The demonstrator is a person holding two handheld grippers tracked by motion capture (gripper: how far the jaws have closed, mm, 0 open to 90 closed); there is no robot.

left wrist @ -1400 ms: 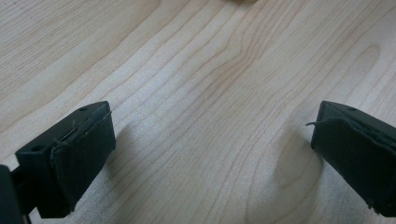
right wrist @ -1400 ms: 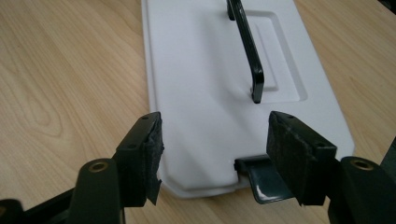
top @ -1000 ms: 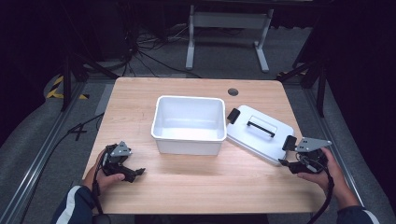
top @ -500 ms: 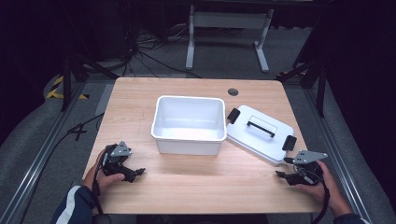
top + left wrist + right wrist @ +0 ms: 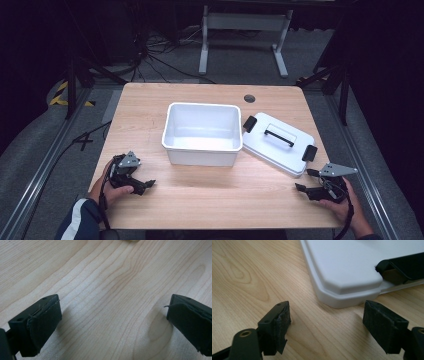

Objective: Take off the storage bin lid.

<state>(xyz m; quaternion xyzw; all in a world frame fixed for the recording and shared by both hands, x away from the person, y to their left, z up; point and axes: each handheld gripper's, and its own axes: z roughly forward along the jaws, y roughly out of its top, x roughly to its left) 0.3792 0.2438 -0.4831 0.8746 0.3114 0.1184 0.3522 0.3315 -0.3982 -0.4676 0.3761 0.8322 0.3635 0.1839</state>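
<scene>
White rectangular plastic tub [image 5: 201,132], open and empty, stands at the centre of the light wooden bench [image 5: 150,105]. Left gripper [image 5: 138,185] rests near the front left edge, jaws spread wide over bare wood. The white flat lid with black handle and black end clips [image 5: 278,143] lies just right of the tub. Right gripper [image 5: 302,188] sits at the lid's near corner, jaws apart, holding nothing. Probable step: pause between actions; covering the tub would call for a grasp on the lid.

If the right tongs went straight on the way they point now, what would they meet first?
Probably the near corner of the white lid: it lies just ahead of the open right tongs, between the jaw lines, with bare table between.
</scene>
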